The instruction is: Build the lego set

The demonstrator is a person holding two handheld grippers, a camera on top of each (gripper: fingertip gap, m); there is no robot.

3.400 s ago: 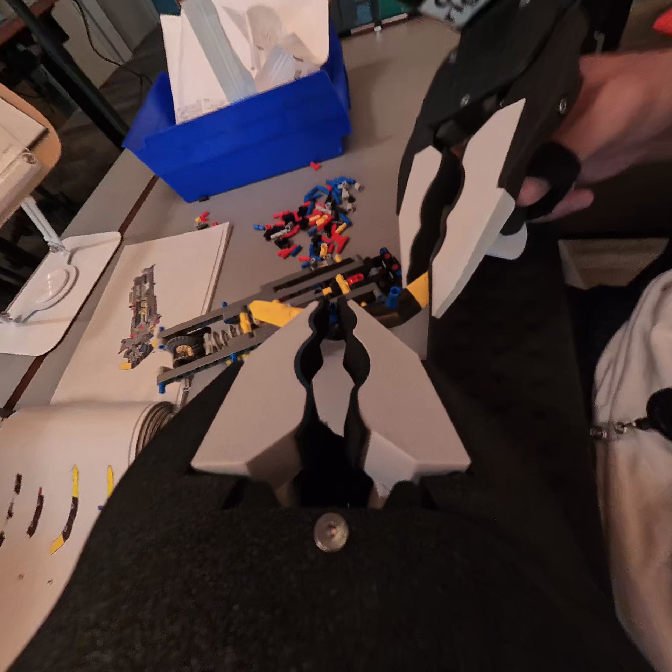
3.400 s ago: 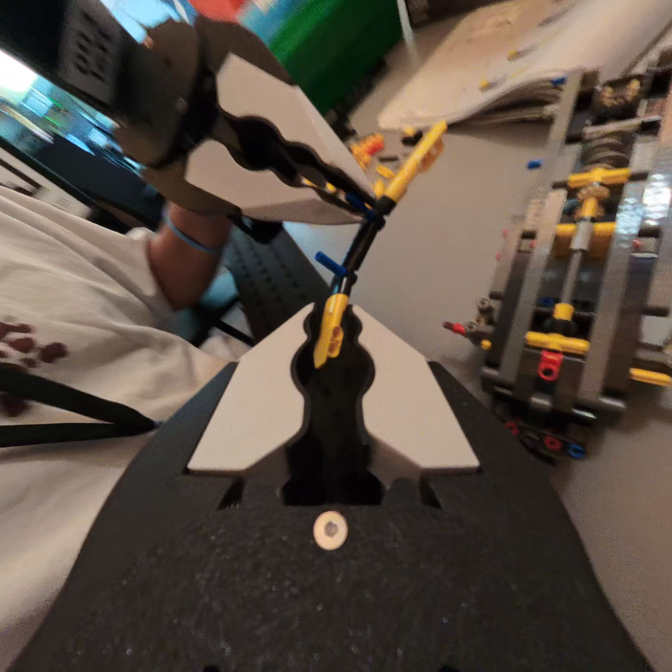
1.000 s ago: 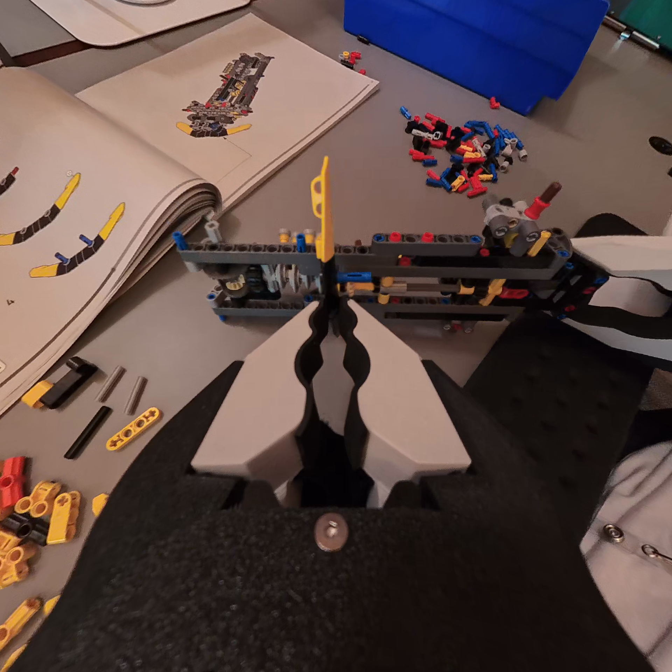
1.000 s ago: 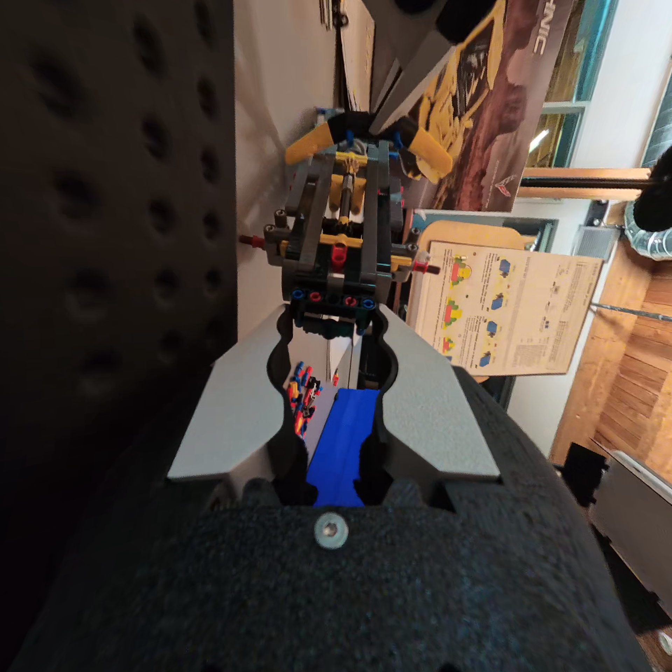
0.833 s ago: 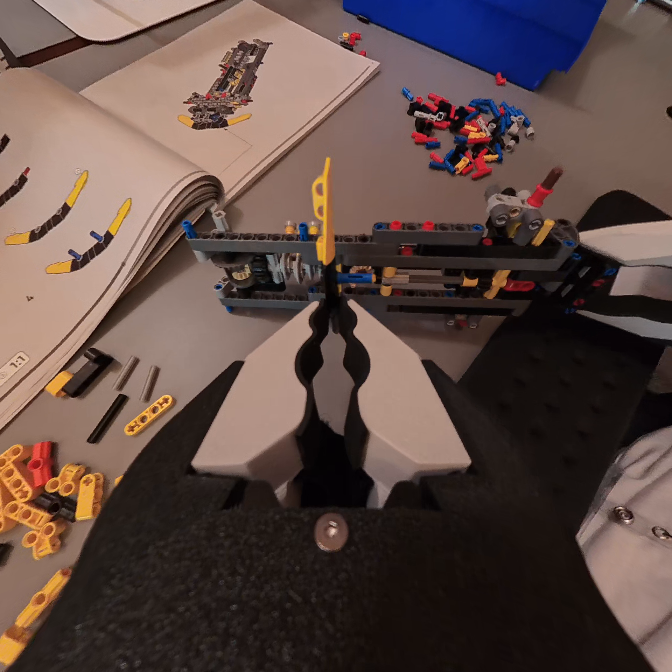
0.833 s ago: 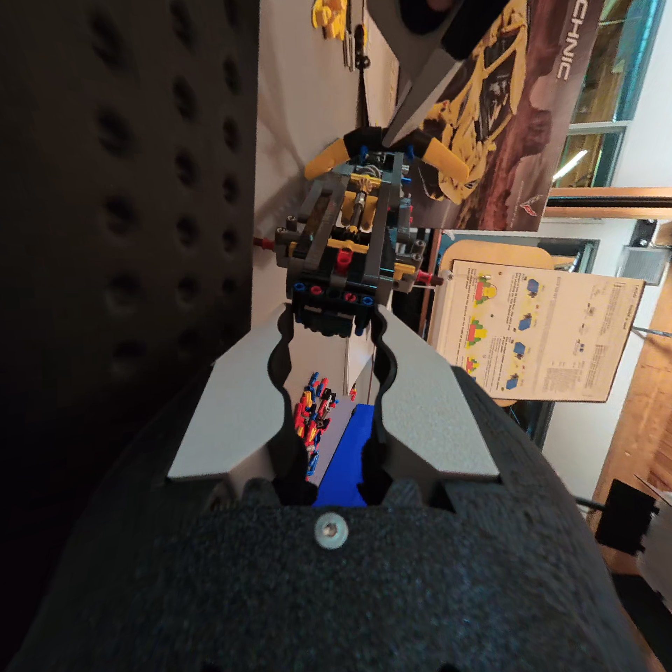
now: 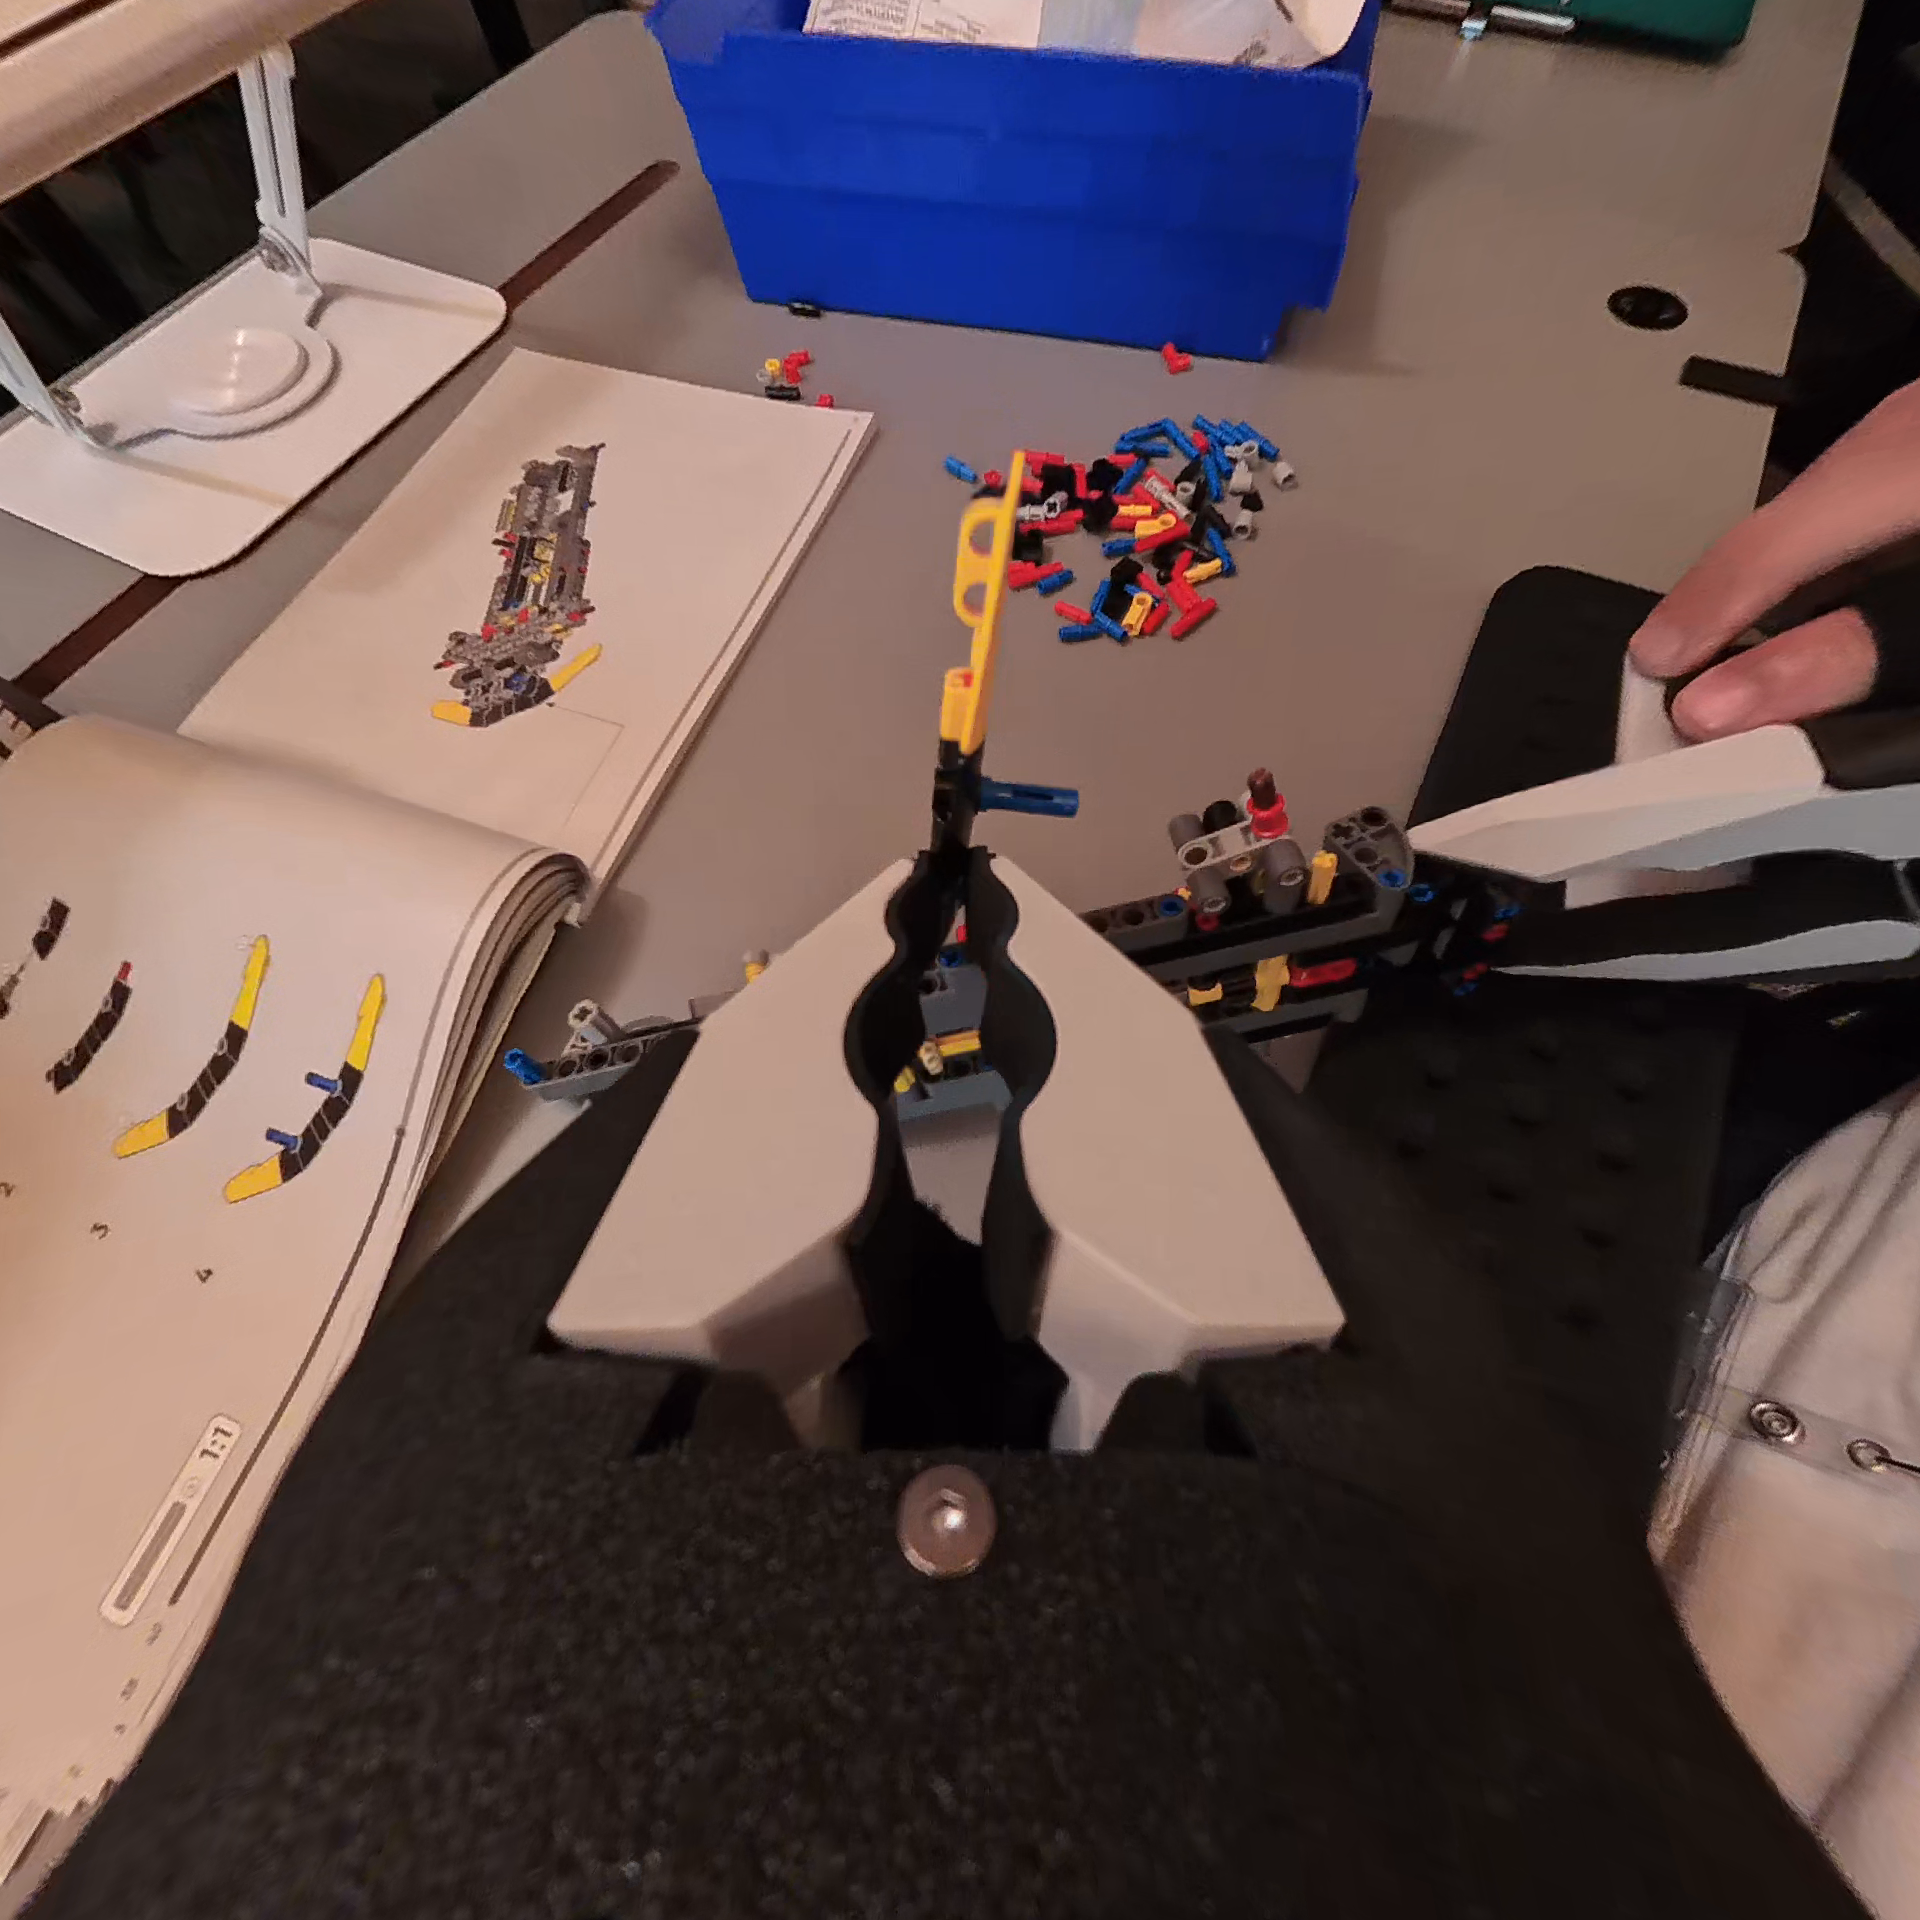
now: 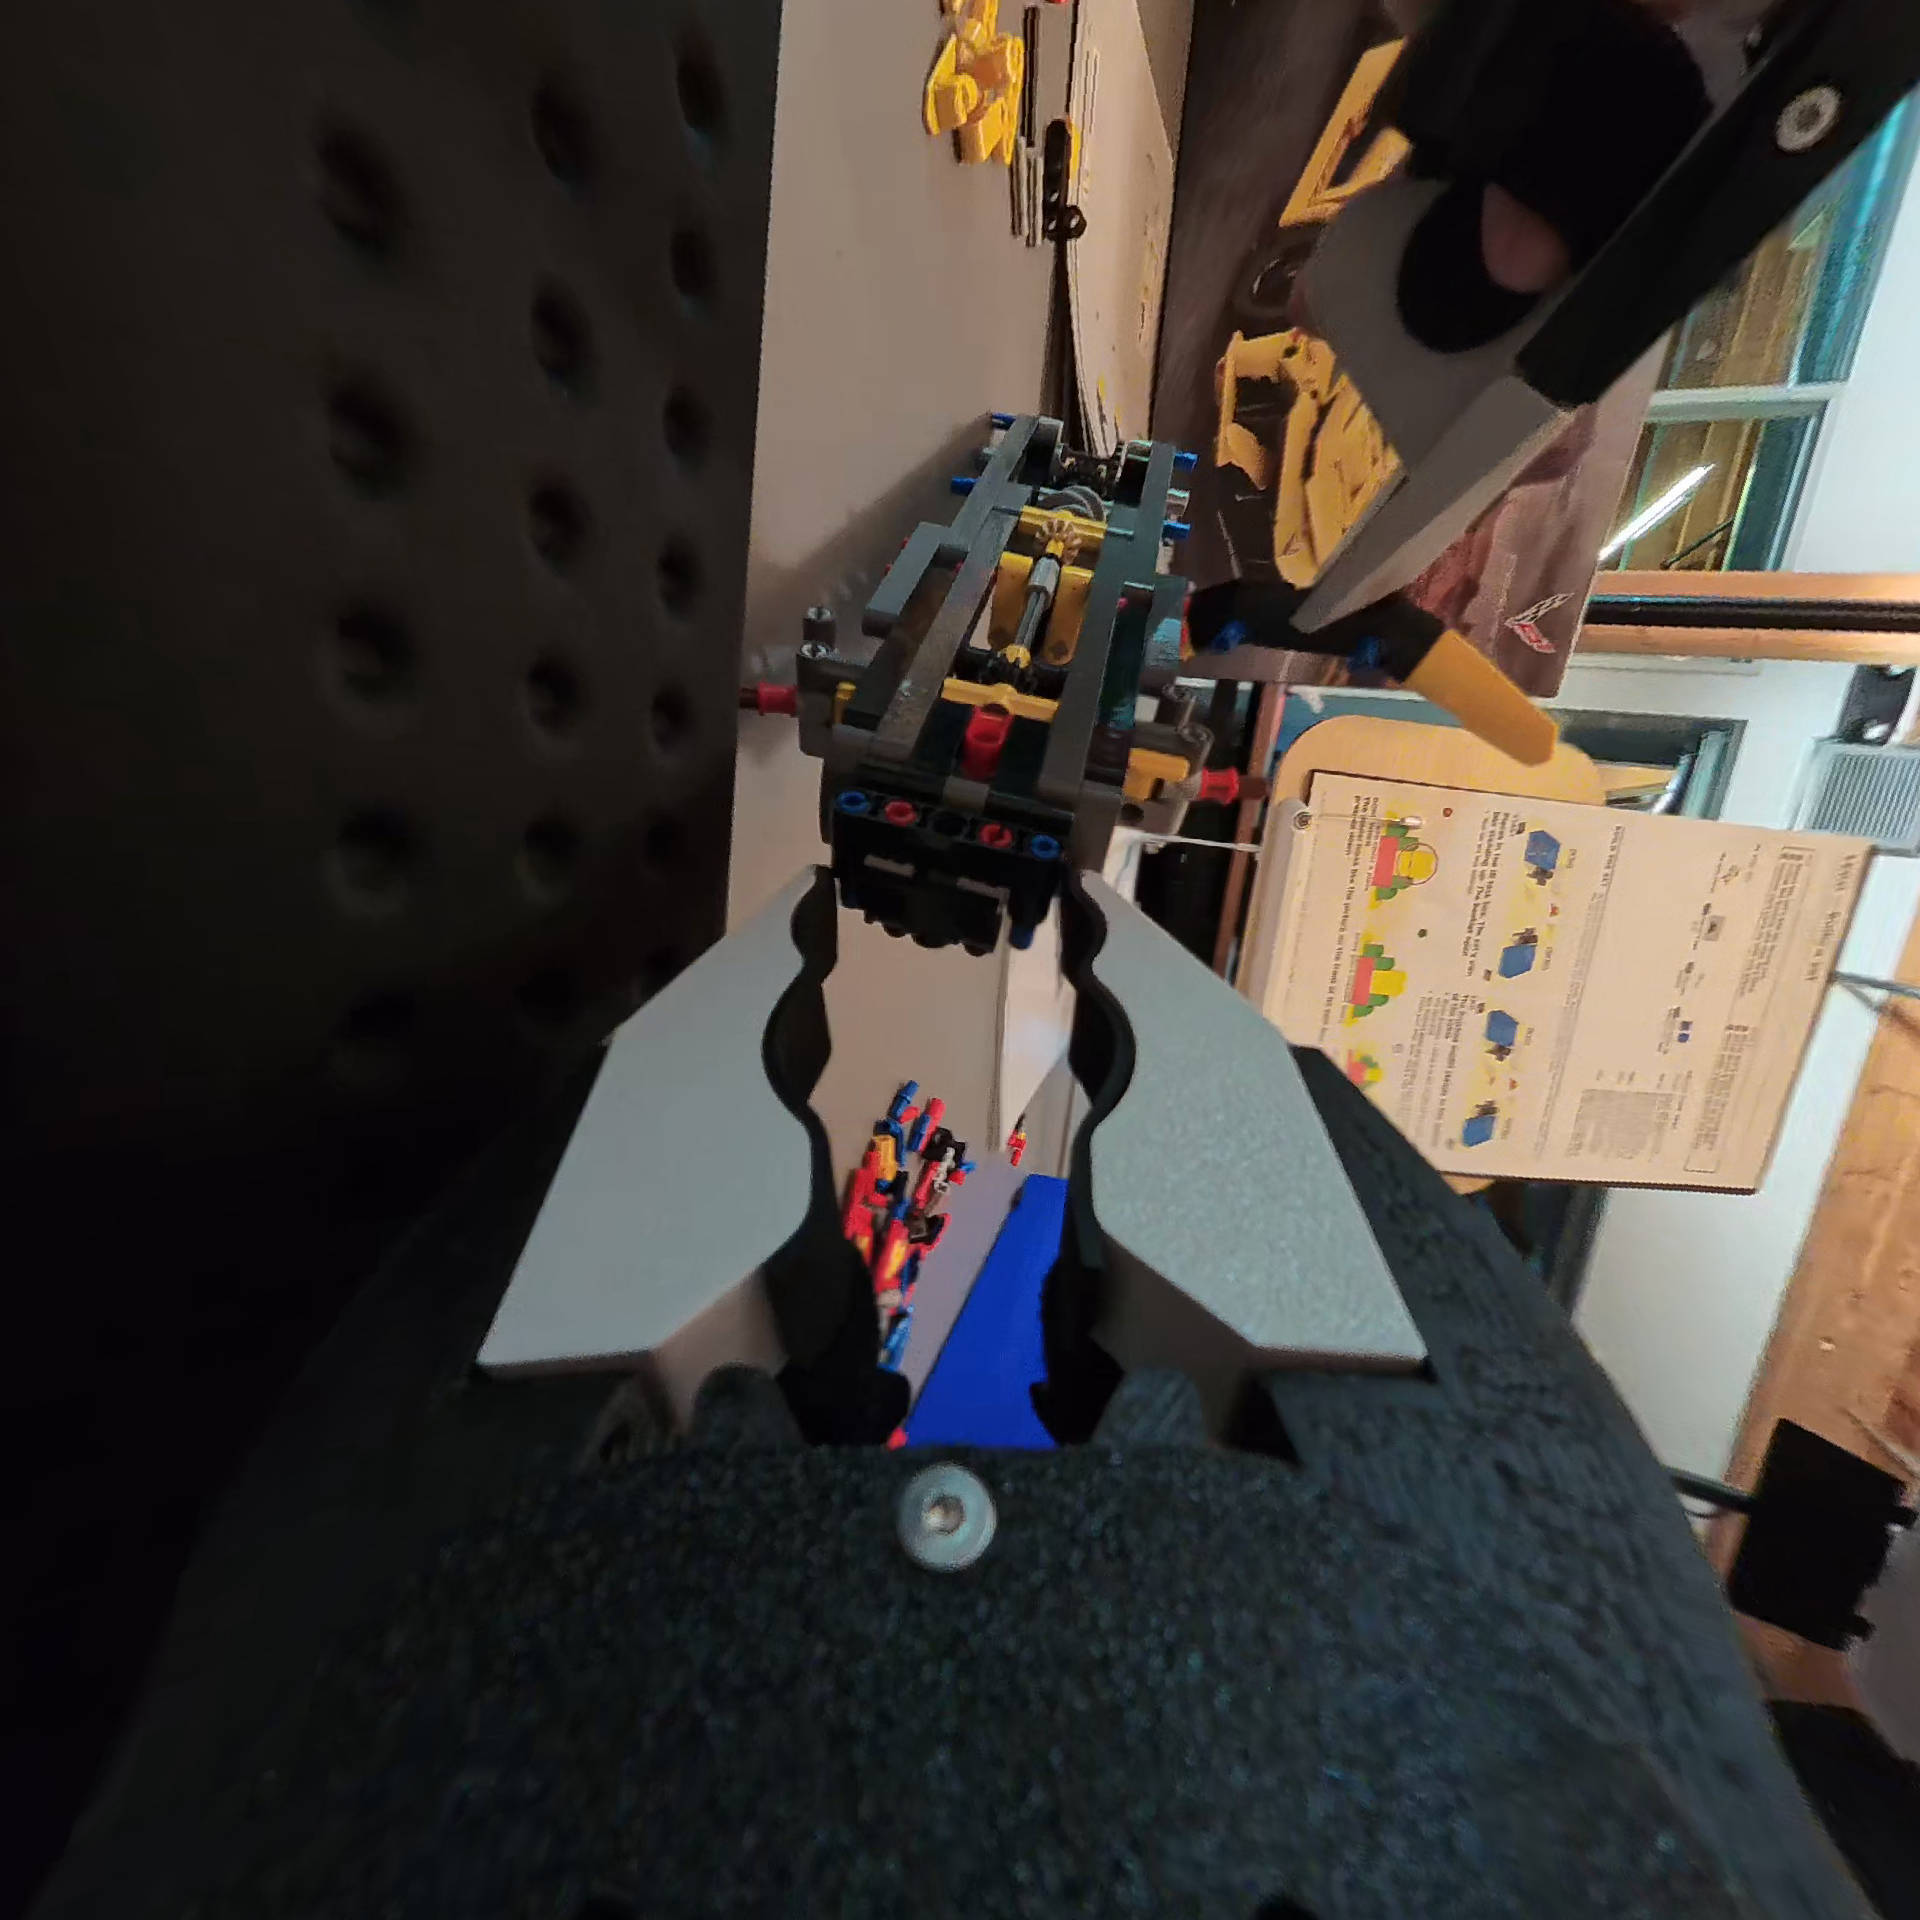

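My left gripper [image 7: 951,868] is shut on the black lower end of a curved black-and-yellow beam [image 7: 979,592] with blue pins, which sticks up past the fingertips. The long dark grey chassis [image 7: 1236,925] lies across the table just behind and under my left fingers. My right gripper [image 8: 951,899] is shut on the chassis' black end [image 8: 940,847]; it also shows in the left wrist view [image 7: 1455,883]. In the right wrist view the left gripper [image 8: 1309,618] holds the beam [image 8: 1475,691] close beside the chassis' side; I cannot tell whether they touch.
An open instruction booklet [image 7: 582,623] lies left. A pile of small pins [image 7: 1143,530] and a blue bin [image 7: 1039,177] are behind the chassis. A white stand base [image 7: 229,395] is far left. Yellow loose parts [image 8: 977,94], the set's box [image 8: 1288,436] and a printed card [image 8: 1558,987] show beyond. Tip to tip, the grippers are about 12 centimetres apart.
My left gripper has drawn the beam up and away from the chassis' far end toward its side. The right gripper, which earlier held the beam's other end, keeps hold of the chassis.
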